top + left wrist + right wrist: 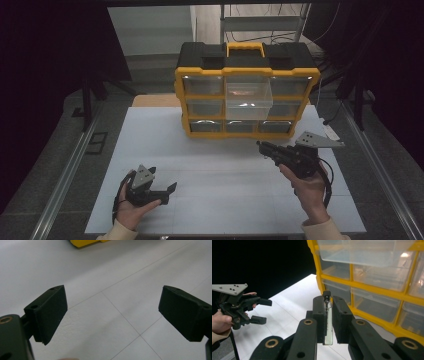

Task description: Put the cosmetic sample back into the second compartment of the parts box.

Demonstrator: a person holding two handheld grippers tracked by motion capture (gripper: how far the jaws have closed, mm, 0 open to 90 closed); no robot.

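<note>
Vial (328, 322), small clear glass w/ a black cap, sits upright between the two black pads of the right gripper (328, 320); in the right gripper view we see both pads pressed on its sides, cap poking out above them and the bottom end hanging just below. Jaws are closed down to the vial's width, nothing else in them. In the high view we hold that right gripper (262, 145) over the white table (215, 170), front-right of the organizer, tips aimed left toward it; vial itself is too small to make out there.

Just beyond the vial stands the yellow-and-black drawer organizer (246, 90), w/ clear plastic drawers in rows. One middle drawer (248, 100) is pulled out toward us, well past the others. Yellow carry handle (245, 48) on top.

Left gripper (162, 181) is near the table's front-left, well apart from the organizer and the right one. Its jaws stand wide open w/ nothing between them; in the left gripper view we see bare table (105, 315) between the pads. Our left hand (131, 210) wraps its body from below.
</note>
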